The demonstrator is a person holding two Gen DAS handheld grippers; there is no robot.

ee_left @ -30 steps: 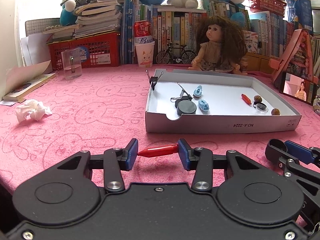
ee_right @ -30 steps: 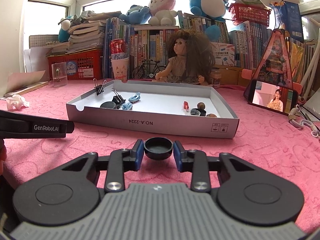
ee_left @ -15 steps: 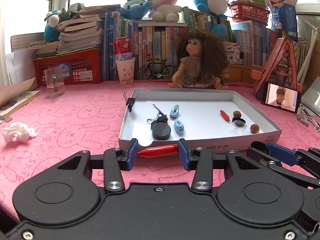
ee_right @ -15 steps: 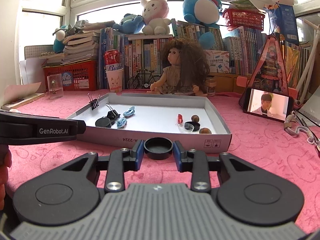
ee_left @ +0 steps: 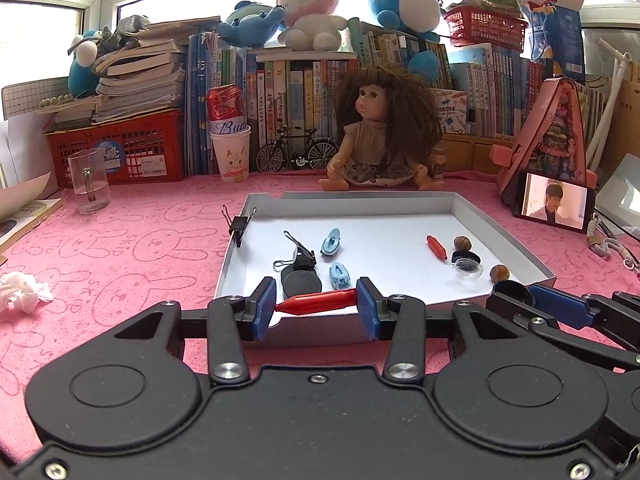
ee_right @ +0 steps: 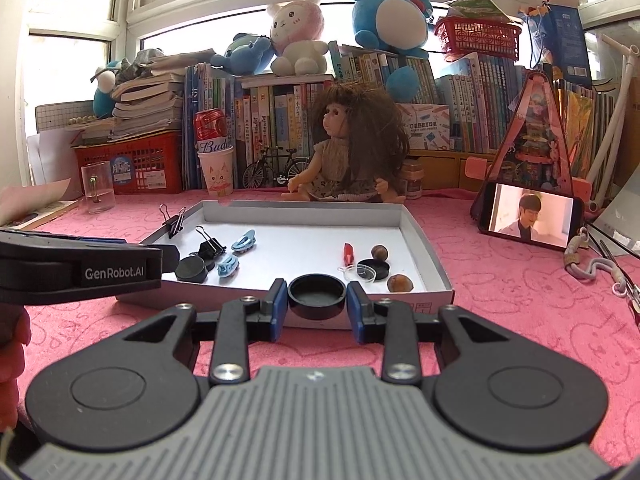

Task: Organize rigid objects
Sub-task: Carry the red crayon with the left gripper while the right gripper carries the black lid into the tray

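Observation:
My left gripper (ee_left: 316, 307) is shut on a red plastic peg (ee_left: 318, 304), held crosswise over the near edge of the white shallow box (ee_left: 520, 240). My right gripper (ee_right: 317, 295) is shut on a round black cap (ee_right: 317, 290), just in front of the box's near wall (ee_right: 304, 312). Inside the box lie black binder clips (ee_left: 302, 254), two blue clips (ee_left: 331, 242), a black disc (ee_left: 301, 283), another red peg (ee_left: 436, 247), nuts (ee_left: 462, 244) and a clear lid (ee_left: 466, 266). The right gripper (ee_left: 516, 294) also shows at the lower right of the left wrist view.
A doll (ee_left: 380, 136) sits behind the box, with books, a red crate (ee_left: 120, 148), a paper cup (ee_left: 232, 156) and a glass mug (ee_left: 89, 184) along the back. A phone (ee_left: 554, 200) leans at the right. Crumpled tissue (ee_left: 22, 292) lies at the left on the pink cloth.
Both grippers have risen and come closer to the box, which now shows more from above. The red peg and the black cap stay gripped.

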